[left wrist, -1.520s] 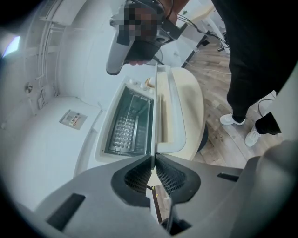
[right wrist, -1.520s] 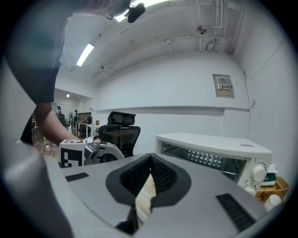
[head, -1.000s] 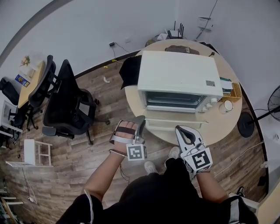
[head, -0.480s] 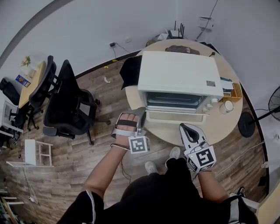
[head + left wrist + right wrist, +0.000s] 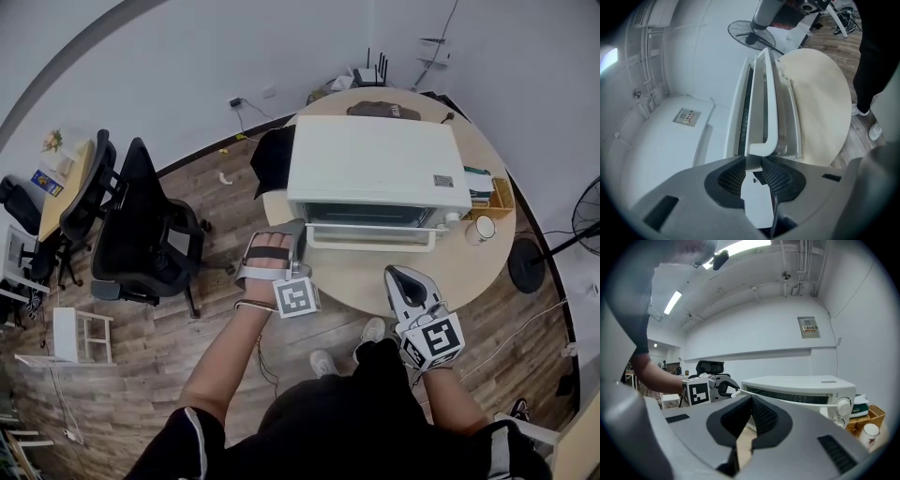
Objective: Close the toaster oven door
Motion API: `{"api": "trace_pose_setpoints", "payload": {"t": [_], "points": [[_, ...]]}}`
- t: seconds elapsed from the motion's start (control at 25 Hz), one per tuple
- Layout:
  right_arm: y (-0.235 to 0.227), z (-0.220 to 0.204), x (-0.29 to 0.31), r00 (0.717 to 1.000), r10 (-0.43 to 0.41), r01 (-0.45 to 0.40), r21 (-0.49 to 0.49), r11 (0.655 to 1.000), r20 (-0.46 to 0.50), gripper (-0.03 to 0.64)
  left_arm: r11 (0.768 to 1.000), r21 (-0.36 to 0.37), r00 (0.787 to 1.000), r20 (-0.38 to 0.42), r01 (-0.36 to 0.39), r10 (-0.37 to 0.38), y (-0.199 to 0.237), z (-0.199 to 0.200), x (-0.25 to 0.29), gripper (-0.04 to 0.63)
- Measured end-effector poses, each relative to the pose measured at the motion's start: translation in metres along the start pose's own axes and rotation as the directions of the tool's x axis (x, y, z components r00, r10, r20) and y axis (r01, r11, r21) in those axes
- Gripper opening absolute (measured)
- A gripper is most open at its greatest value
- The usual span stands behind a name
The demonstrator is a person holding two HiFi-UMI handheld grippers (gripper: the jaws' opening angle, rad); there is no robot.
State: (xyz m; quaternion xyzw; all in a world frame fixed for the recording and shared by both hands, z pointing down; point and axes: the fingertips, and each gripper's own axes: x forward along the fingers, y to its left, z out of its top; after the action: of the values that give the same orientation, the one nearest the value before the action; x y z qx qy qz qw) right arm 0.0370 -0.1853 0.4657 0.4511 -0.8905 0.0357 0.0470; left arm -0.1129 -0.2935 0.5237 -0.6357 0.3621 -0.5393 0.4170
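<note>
On the round beige table (image 5: 370, 281), the door (image 5: 370, 217) of the white toaster oven (image 5: 375, 159) seems nearly shut. The left gripper (image 5: 753, 161) has jaws just opening, loosely flanking the white bar handle (image 5: 767, 93) at its left end — a crooked retreat could hook it open. The right gripper (image 5: 751, 403) sits closed, empty.

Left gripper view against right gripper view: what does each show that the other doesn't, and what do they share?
Only the left gripper view: a standing fan, and the left gripper from behind, its jaws apart and just opening, with the door handle ending just past them, unpressed.
Only the right gripper view: the knobs, a mug, an office chair, and the right gripper with jaws together.
Both: the toaster oven, its handle and the left gripper.
</note>
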Motion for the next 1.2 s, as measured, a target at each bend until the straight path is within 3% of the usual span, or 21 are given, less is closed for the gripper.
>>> {"api": "trace_pose_setpoints", "payload": {"t": [0.32, 0.6, 0.76, 0.92, 1.2], "points": [[-0.008, -0.010, -0.001, 0.999, -0.034, 0.035, 0.038, 0.999, -0.030, -0.003, 1.000, -0.017, 1.000, -0.016, -0.011, 0.011, 0.011, -0.001, 0.011, 0.097], [-0.012, -0.005, 0.000, 0.999, -0.043, 0.044, 0.059, 0.997, -0.028, -0.003, 0.999, -0.022, 0.998, -0.035, 0.042, -0.042, 0.012, -0.001, 0.022, 0.098], [-0.014, -0.005, -0.001, 0.998, -0.053, 0.055, 0.066, 0.996, -0.022, -0.003, 0.999, -0.032, 0.999, -0.040, 0.019, -0.020, 0.012, -0.002, 0.025, 0.101], [-0.019, 0.003, -0.001, 0.998, -0.059, 0.056, 0.128, 0.990, 0.014, -0.003, 0.998, -0.040, 0.998, -0.042, -0.050, 0.048, 0.019, -0.001, 0.024, 0.104], [-0.022, 0.010, -0.003, 0.997, -0.063, 0.056, 0.152, 0.987, 0.042, -0.003, 0.989, -0.130, 0.997, -0.044, -0.067, 0.061, 0.015, 0.000, 0.014, 0.158]]}}
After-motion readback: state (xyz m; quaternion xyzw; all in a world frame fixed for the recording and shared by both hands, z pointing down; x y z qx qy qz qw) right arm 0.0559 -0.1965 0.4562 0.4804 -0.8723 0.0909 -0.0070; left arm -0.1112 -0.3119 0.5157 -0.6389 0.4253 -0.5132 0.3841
